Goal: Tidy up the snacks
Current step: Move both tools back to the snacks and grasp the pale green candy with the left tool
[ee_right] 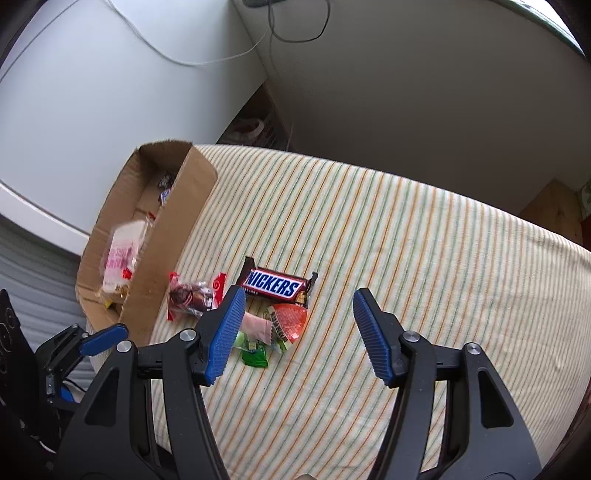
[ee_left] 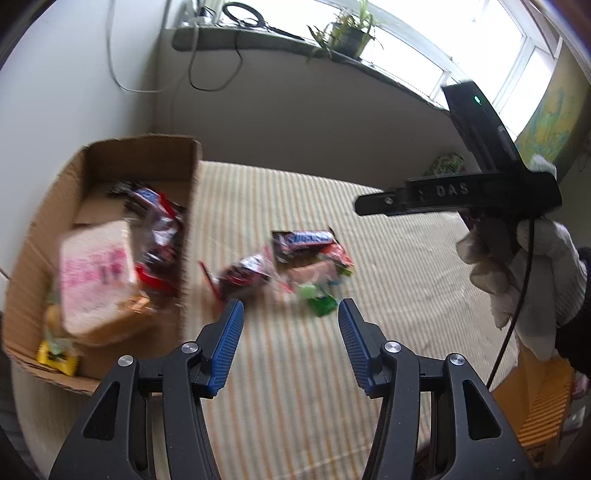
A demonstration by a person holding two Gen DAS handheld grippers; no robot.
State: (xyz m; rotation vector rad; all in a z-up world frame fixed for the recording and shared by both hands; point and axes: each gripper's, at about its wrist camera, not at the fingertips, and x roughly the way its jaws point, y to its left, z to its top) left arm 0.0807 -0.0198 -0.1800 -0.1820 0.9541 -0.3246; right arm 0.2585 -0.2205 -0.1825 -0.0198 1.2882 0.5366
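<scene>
Nearest the lens, L tool (ee_left: 291,306): blue pads apart, nothing btwn them, hovering over the striped cloth (ee_left: 388,266) on the worktop. R tool (ee_right: 298,295) same: pads wide apart, empty, above the loose snack pile.

Pile sits mid-cloth, just right of the box (ee_right: 173,236). Snickers (ee_right: 275,287) at the far side of the pile, lying flat, label up. Left of it a clear-wrapped dark snack w/ red ends (ee_right: 192,295), close to the box wall; touching or not, can't tell. Near side of the Snickers: an orange-red packet (ee_right: 291,317), a pink one (ee_right: 256,325) partly behind the R tool's left finger, a green candy (ee_right: 255,357) nearest.

Box is open-topped cardboard at the cloth's left edge. Inside: a pale pack w/ pink print (ee_left: 96,273), red/dark wrappers (ee_left: 159,229) farther in, a yellow packet (ee_left: 57,354) at the near corner; view blurred.

Far right in the L view, a gloved hand (ee_left: 535,269) grips the R tool's black handle. Potted plant (ee_left: 347,33) on the far windowsill.
</scene>
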